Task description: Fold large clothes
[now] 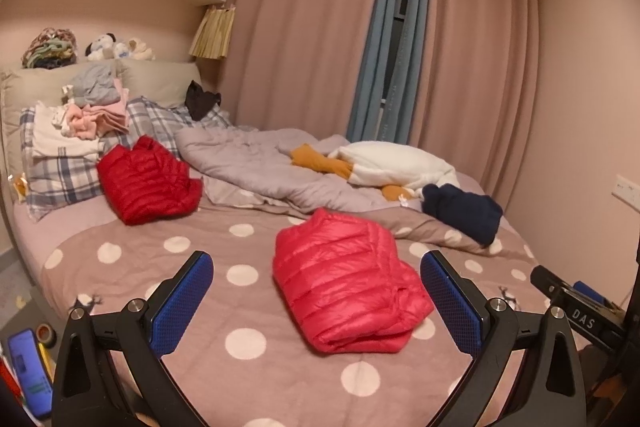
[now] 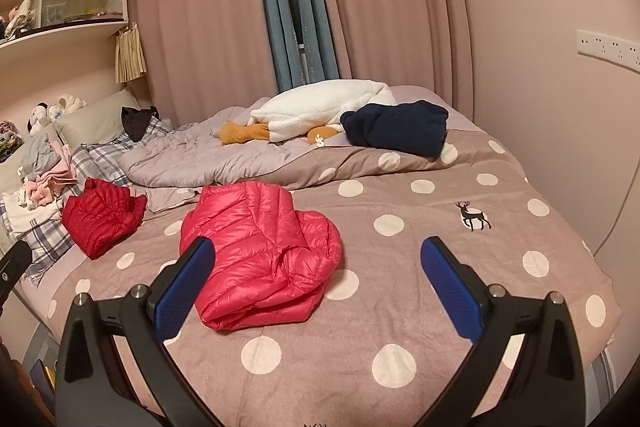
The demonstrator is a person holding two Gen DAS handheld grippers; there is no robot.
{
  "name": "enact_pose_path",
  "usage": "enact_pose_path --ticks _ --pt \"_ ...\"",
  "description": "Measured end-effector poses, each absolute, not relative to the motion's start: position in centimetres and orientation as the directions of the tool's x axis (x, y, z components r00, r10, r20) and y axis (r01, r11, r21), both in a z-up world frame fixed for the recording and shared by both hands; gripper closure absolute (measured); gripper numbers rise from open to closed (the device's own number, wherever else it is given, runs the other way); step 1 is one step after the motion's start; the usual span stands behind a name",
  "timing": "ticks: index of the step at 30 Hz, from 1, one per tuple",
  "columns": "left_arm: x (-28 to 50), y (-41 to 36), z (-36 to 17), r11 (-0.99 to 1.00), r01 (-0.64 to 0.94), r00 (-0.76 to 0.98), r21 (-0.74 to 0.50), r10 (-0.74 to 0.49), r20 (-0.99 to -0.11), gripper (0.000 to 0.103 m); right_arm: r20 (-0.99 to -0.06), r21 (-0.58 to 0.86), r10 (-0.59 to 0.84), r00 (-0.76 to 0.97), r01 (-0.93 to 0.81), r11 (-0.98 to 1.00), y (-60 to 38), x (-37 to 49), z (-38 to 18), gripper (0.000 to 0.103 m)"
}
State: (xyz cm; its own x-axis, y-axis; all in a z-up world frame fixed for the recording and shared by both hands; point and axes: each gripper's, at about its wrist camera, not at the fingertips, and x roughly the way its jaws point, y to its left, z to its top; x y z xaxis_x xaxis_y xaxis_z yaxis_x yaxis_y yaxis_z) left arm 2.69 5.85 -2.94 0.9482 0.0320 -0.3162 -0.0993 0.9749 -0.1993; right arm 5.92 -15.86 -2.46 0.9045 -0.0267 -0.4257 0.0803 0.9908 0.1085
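Pink puffer jacket (image 1: 348, 287) is sitting folded on the polka-dot bedspread (image 1: 248, 359), and you're holding both your left gripper (image 1: 316, 301) and right gripper (image 2: 316, 285) spread wide above it, gripping nothing.

Left hand-held gripper (image 1: 316, 267), right hand-held gripper (image 2: 316, 255) agape

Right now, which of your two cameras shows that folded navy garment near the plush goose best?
The right wrist view: the navy garment sits nearer the picture's middle, its whole folded shape plain against the polka-dot bedspread. The left wrist view shows it smaller, off to the right, past the pink down jacket.
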Motion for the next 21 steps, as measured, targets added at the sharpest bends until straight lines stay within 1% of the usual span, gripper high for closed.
enact_pose_path --ticks 10,21 --pt "2.48 5.59 -3.08 0.981 -0.069 0.948 -0.182 0.007 -0.318 0.001 -0.422 0.114 -0.034 0.906 0.091 0.989 -16.41 5.55 -2.49 0.000" --pt "2.24 5.53 -3.02 0.982 -0.069 0.949 -0.177 0.010 -0.315 0.001 -0.427 0.113 -0.030 0.904 0.087 0.990 -16.59 5.46 -2.69 0.000"
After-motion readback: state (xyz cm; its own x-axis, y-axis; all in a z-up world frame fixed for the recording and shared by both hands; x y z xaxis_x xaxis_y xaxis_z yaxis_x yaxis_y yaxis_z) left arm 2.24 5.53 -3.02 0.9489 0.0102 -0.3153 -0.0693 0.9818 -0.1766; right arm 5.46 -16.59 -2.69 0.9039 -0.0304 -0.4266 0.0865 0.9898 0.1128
